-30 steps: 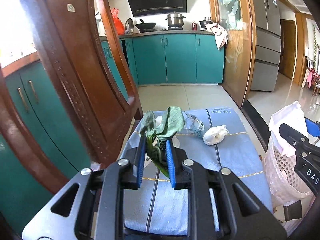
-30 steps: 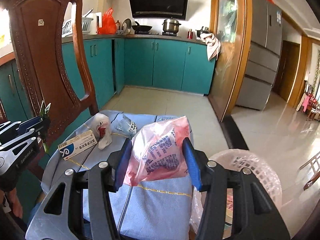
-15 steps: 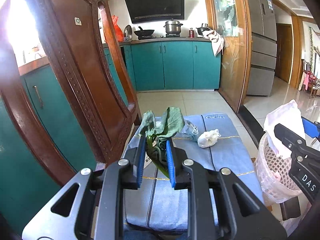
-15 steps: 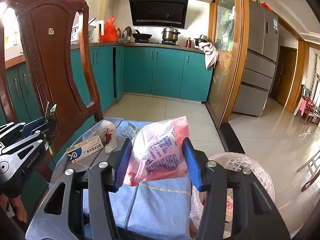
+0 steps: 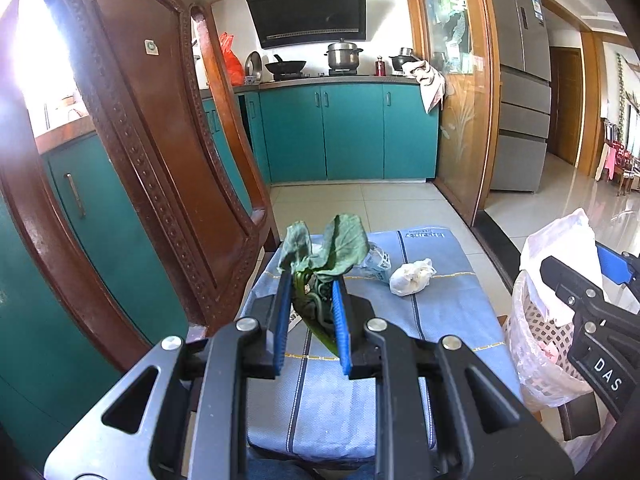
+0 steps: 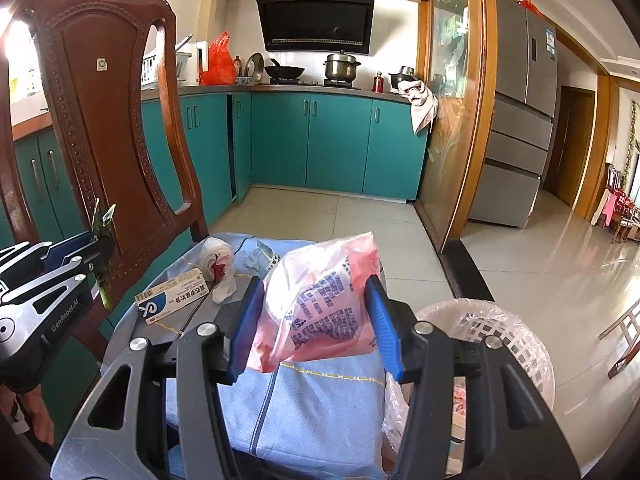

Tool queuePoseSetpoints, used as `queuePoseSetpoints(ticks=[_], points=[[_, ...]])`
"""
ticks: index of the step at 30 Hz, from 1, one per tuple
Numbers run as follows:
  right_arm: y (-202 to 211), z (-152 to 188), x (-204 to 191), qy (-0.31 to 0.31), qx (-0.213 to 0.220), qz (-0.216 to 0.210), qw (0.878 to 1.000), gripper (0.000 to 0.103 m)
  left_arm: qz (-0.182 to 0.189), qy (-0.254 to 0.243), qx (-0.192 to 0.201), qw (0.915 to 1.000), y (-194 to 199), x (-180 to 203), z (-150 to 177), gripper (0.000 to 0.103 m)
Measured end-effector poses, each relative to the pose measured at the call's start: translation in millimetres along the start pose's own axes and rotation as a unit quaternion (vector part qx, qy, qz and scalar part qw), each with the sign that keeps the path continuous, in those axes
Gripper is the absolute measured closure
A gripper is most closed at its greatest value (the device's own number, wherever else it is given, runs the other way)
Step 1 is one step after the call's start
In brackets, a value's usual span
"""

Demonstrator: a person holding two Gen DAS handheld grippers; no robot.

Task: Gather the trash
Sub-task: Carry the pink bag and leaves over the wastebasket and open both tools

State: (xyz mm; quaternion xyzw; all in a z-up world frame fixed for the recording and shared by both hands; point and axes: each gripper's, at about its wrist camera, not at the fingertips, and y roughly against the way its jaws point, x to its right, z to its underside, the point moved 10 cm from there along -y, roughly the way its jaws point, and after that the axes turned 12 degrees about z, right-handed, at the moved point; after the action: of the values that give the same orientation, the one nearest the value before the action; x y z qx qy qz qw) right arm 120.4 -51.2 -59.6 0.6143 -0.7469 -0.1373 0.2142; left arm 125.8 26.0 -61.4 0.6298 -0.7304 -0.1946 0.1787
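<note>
My left gripper (image 5: 311,288) is shut on a wilted green leafy vegetable (image 5: 326,254) and holds it above the blue cloth surface (image 5: 440,312). My right gripper (image 6: 314,296) is shut on a crumpled pink plastic bag (image 6: 320,300), above the cloth's right part and left of the bin. The white lattice bin with a pink liner (image 6: 492,332) stands to the right; it also shows in the left wrist view (image 5: 540,344). On the cloth lie a white crumpled wad (image 5: 412,278), a clear wrapper (image 5: 374,260), a white tissue with red (image 6: 218,264) and a medicine box (image 6: 172,298).
A carved wooden chair back (image 5: 160,168) rises close on the left. Teal kitchen cabinets (image 5: 352,132) and a stove with pots stand far ahead. A glass door panel (image 6: 448,120) and a fridge (image 6: 520,120) are to the right. Tiled floor lies beyond the cloth.
Both grippers have risen and drawn back a little with their loads; the cloth and bin sit lower in view. Both grips are unchanged.
</note>
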Motion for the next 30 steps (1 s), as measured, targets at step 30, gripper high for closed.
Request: queuePoseSetpoints(ticks=[30], points=[[-42.5, 101.0, 234.5, -0.131, -0.095, 0.156, 0.974, 0.051, 0.338, -0.088, -0.16, 0.9233, -108.8, 280.4, 48.1, 0.079]])
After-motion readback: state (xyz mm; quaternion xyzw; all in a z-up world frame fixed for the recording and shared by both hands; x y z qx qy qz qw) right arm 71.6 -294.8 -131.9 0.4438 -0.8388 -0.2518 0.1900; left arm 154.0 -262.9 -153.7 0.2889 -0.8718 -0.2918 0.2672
